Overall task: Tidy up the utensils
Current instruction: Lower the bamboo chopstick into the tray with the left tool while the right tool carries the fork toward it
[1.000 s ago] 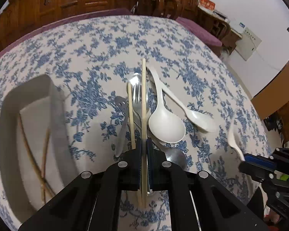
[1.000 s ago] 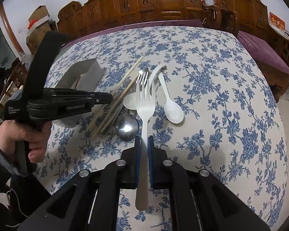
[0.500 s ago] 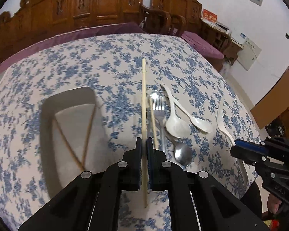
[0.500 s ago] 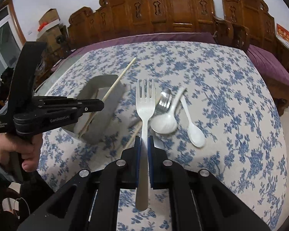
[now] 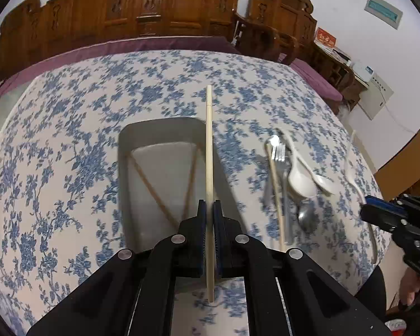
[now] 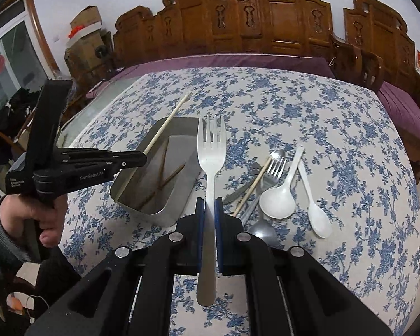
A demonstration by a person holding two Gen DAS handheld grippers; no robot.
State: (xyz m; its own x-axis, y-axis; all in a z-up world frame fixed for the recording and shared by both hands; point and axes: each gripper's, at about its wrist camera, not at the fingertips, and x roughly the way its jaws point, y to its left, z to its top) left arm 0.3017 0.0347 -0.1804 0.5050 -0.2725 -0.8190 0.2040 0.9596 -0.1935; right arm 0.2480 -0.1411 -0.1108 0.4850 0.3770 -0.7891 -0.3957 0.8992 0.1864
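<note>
Left wrist view: the left gripper (image 5: 209, 215) was clamped on a pale chopstick (image 5: 209, 151), held above the right edge of a metal tray (image 5: 159, 124) holding two darker chopsticks (image 5: 154, 190). The right gripper (image 6: 209, 215) pinched a white fork (image 6: 211, 151), tines forward, just right of the tray; loose cutlery (image 6: 277, 196) lay further right.

Carved wooden chairs (image 6: 280, 19), cardboard box (image 6: 86, 19)

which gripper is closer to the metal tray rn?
Left. The left gripper hangs over the rectangular metal tray's left edge, jaws shut on a pale wooden chopstick. The right gripper, holding a white plastic fork, sits just off its near right corner.
</note>
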